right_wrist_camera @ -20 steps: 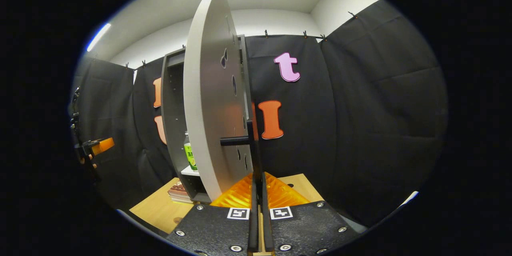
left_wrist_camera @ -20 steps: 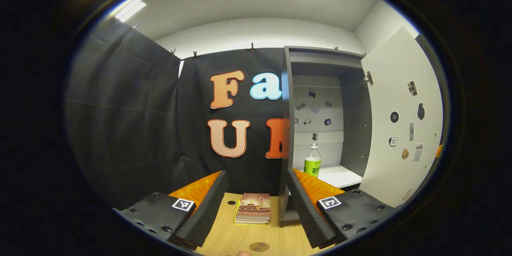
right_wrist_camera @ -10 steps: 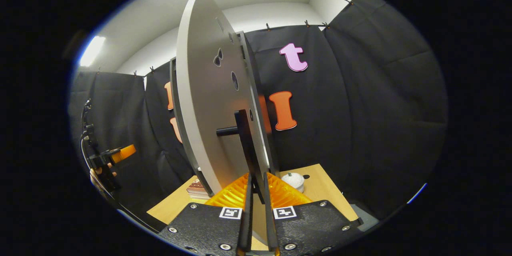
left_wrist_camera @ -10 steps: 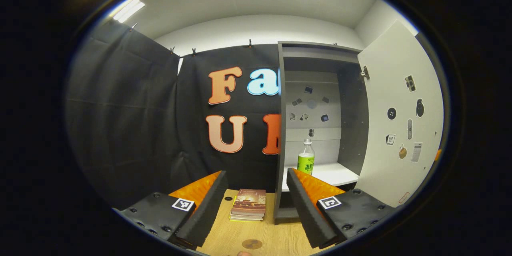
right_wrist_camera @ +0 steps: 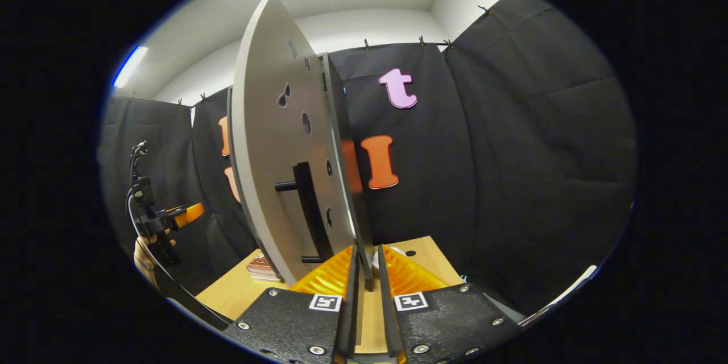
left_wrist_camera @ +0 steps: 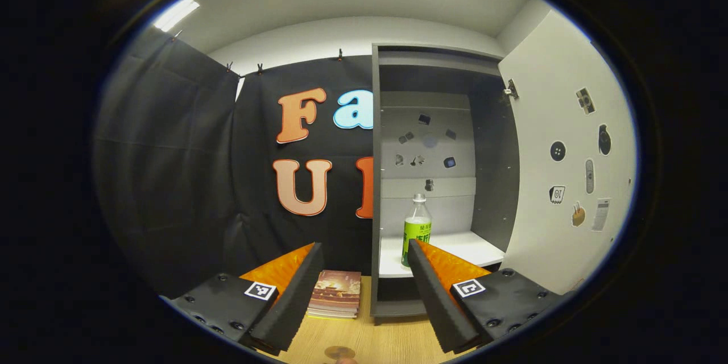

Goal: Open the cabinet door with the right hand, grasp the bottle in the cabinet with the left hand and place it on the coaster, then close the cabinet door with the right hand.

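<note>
While spread wide, the left gripper (left_wrist_camera: 364, 273) fingers face the shelved bottle (left_wrist_camera: 417, 229).

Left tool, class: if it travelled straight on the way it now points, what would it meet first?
Probably the cabinet: the open left tool aims about at its left side panel, with the bottle on the shelf just right of that line. Depth is unclear.
</note>
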`<action>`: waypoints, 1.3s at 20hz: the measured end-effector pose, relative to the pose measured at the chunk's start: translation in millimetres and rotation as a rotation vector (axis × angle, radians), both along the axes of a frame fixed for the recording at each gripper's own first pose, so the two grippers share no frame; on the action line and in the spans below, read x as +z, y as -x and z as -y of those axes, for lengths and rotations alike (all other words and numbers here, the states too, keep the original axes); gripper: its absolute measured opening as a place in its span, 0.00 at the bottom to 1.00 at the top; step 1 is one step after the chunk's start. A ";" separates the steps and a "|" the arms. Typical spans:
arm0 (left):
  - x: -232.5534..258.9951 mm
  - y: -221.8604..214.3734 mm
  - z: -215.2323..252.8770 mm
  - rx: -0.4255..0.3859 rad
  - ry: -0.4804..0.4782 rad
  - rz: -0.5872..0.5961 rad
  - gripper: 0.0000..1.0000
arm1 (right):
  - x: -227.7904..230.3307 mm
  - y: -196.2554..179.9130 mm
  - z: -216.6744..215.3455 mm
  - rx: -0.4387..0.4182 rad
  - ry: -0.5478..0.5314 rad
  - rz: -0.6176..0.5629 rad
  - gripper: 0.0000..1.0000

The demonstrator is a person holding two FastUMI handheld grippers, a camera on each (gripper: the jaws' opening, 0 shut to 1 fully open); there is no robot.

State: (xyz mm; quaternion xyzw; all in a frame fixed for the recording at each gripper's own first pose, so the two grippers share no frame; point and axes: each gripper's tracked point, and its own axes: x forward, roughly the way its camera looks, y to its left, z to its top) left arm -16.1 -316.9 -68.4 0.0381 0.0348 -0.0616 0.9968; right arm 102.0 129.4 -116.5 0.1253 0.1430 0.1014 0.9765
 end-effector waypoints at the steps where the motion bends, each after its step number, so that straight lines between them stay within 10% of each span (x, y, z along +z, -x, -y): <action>1: -4.9 -8.2 4.3 -0.003 -0.004 0.001 0.97 | -1.3 -2.4 3.5 -0.019 0.007 0.000 0.24; 5: -40.7 -48.6 35.9 -0.047 0.000 -0.030 0.97 | -8.2 -10.1 22.0 -0.103 0.066 -0.006 0.35; 14: -87.9 -134.3 88.0 -0.145 0.015 -0.106 0.97 | -16.2 -30.5 51.4 -0.261 0.158 -0.009 0.93; 26: -84.1 -213.3 141.4 -0.256 0.009 -0.107 0.97 | -21.8 -31.5 71.9 -0.427 0.159 -0.028 0.93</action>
